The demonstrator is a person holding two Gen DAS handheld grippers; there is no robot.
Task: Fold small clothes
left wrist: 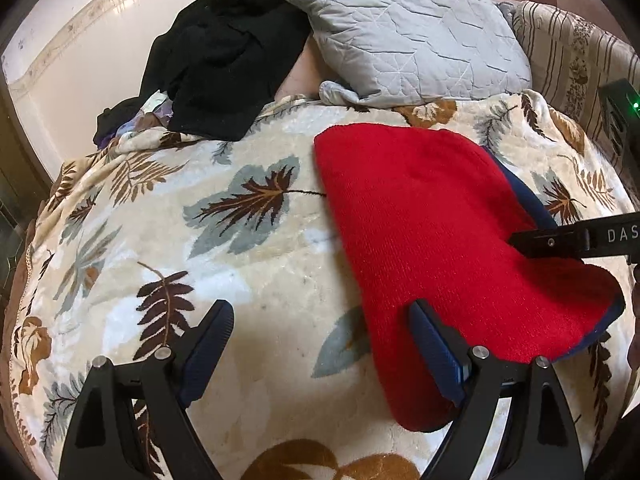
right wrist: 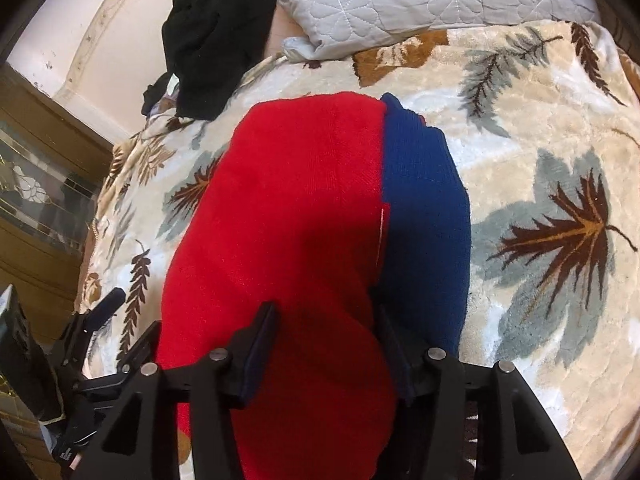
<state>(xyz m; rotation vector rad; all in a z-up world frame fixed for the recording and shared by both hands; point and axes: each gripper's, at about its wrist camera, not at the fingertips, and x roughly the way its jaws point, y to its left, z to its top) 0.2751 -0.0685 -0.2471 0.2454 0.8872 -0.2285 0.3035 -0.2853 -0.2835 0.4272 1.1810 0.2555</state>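
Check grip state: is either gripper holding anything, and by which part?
Nothing is held. Left gripper is open at the near edge of the red garment. Right gripper is open above it.

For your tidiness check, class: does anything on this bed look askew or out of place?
Yes. The red garment lies folded, but its blue part sticks out unevenly along the right edge. A black garment is heaped crumpled beside the grey pillow.
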